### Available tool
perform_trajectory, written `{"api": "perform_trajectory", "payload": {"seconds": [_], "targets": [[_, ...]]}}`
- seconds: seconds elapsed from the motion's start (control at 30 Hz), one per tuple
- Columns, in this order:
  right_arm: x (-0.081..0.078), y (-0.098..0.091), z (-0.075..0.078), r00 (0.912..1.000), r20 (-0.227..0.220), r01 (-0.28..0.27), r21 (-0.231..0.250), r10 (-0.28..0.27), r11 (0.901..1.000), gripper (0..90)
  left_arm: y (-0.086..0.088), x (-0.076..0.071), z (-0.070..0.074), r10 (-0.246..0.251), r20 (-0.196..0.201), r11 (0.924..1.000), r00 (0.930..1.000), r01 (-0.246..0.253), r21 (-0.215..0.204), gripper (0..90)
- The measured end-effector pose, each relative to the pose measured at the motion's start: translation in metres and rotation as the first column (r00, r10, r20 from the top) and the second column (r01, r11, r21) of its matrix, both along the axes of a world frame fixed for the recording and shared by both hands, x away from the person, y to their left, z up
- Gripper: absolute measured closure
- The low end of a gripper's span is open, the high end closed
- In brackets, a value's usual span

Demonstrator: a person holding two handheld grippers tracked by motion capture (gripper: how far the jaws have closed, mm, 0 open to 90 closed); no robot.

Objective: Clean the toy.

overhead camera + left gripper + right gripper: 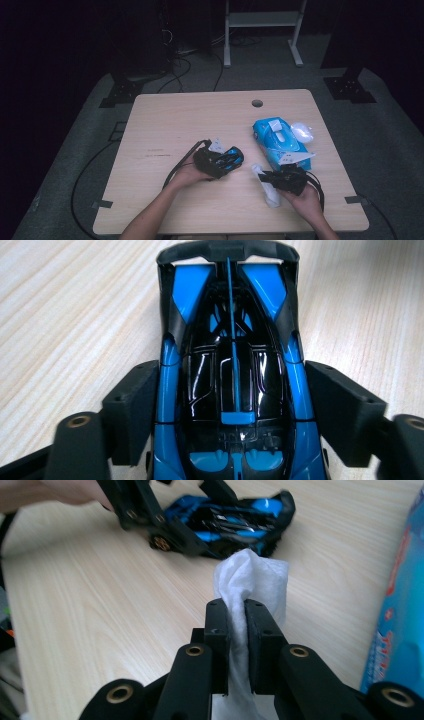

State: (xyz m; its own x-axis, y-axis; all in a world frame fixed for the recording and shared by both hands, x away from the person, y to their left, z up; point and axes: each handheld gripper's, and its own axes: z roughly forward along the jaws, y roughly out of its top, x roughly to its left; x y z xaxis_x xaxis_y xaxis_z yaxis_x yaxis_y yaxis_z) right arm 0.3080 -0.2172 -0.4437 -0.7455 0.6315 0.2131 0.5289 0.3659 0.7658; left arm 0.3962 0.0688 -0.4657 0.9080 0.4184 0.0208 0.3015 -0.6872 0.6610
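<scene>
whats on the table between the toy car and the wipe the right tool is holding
Nothing: in the right gripper view, bare wood runs between the toy car and the white wipe clamped in the right tool. The high view shows the same gap.

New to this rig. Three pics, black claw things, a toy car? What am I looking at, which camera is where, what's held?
No robot arm here: a person holds a two-jaw hand gripper in each hand at a wooden table. The wide picture comes from a fixed camera above, looking down; the forearms enter from the bottom. The other two come from cameras riding on each gripper, looking along its black jaws.

The left gripper has a blue and black toy car between its jaws; the pads sit at the car's sides. The right gripper is shut on a white wipe, which points toward the car.

Also on the table: a blue wipes pack and a small white object beside it, too small to identify.
</scene>
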Motion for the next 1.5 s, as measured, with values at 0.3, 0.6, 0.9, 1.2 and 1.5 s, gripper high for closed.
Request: {"api": "perform_trajectory", "payload": {"seconds": [0.3, 0.6, 0.9, 1.2, 1.5], "targets": [[0.0, -0.006, -0.01, 0.9991, -0.041, -0.009, -0.039, 0.007, 0.9992, 66.9, 0.009, -0.002, 0.012, 0.026, 0.007, 0.9974, 0.9996, -0.026, -0.067, 14.8], [-0.007, -0.011, 0.001, 1.0, -0.008, -0.005, -0.02, 0.005, 0.9998, 55.3, 0.025, -0.008, 0.025, 0.048, 0.035, 0.9935, 0.9983, -0.044, -0.105, 12.8], [-0.014, -0.019, 0.006, 0.9993, 0.024, 0.028, -0.034, -0.028, 0.999, 53.3, 0.04, -0.013, 0.025, 0.07, 0.043, 0.9893, 0.9966, -0.063, -0.131, 12.8], [-0.013, -0.022, -0.002, 0.9982, 0.007, 0.059, -0.059, -0.059, 0.9965, 45.4, 0.048, -0.014, 0.025, 0.077, 0.045, 0.9877, 0.996, -0.07, -0.14, 12.7], [-0.017, -0.031, -0.005, 0.9966, 0.018, 0.082, -0.079, -0.08, 0.9935, 42.1, 0.052, -0.016, 0.025, 0.082, 0.047, 0.9857, 0.9955, -0.074, -0.151, 12.8]]}}
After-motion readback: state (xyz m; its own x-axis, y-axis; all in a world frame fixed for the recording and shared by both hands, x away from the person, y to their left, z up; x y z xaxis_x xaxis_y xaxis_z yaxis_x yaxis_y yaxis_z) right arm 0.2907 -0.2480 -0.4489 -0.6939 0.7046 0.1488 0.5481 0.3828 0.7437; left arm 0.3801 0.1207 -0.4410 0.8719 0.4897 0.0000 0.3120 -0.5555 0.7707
